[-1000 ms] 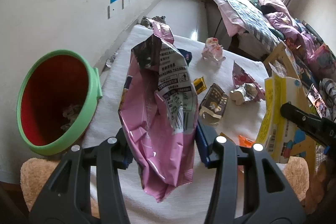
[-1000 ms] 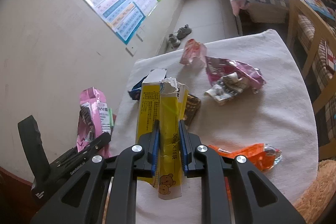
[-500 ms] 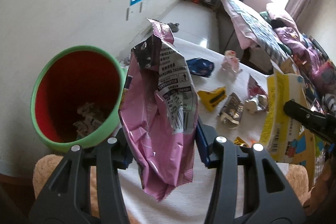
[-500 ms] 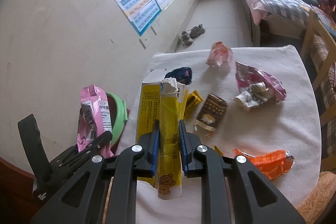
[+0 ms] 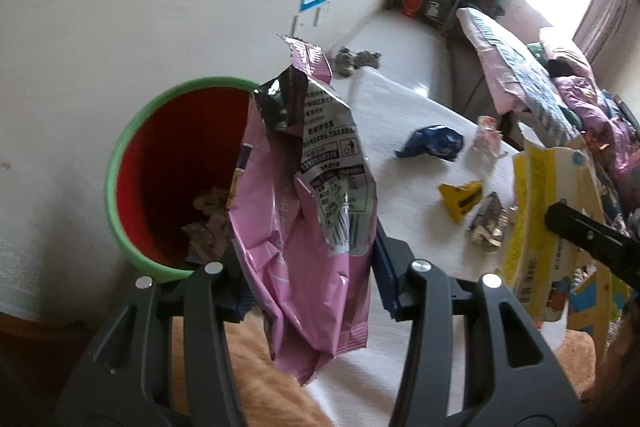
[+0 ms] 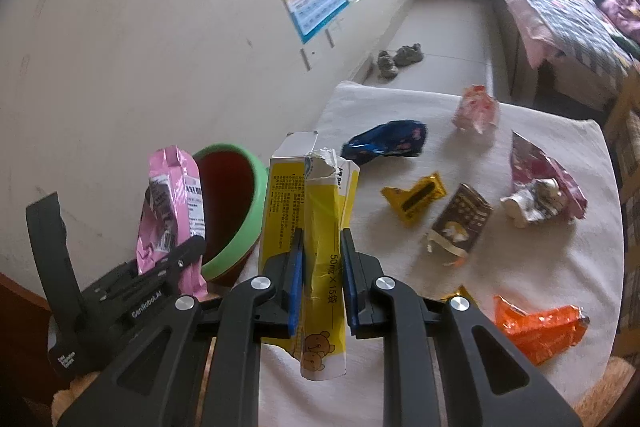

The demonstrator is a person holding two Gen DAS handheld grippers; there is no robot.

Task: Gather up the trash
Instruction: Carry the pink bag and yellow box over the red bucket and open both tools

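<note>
My left gripper (image 5: 310,267) is shut on a crumpled pink snack bag (image 5: 308,195), held upright beside the rim of a red bin with a green rim (image 5: 120,163) at the table's left edge. Crumpled trash lies at the bin's bottom. My right gripper (image 6: 322,259) is shut on a flattened yellow medicine box (image 6: 316,211), held upright over the table's near left part. In the right wrist view the pink bag (image 6: 170,203), the left gripper (image 6: 188,251) and the bin (image 6: 256,195) stand to the left. The yellow box (image 5: 552,211) shows at the right of the left wrist view.
On the white tablecloth (image 6: 540,267) lie a blue wrapper (image 6: 384,143), a pink wrapper (image 6: 476,109), a yellow packet (image 6: 414,197), a brown sachet (image 6: 460,223), a maroon bag with crumpled foil (image 6: 540,191) and an orange wrapper (image 6: 540,323). A wall is at left, a bed beyond.
Both grippers have moved left with their loads. The bin now sits nearer the middle of the left wrist view, right behind the pink bag, and has come into the right wrist view.
</note>
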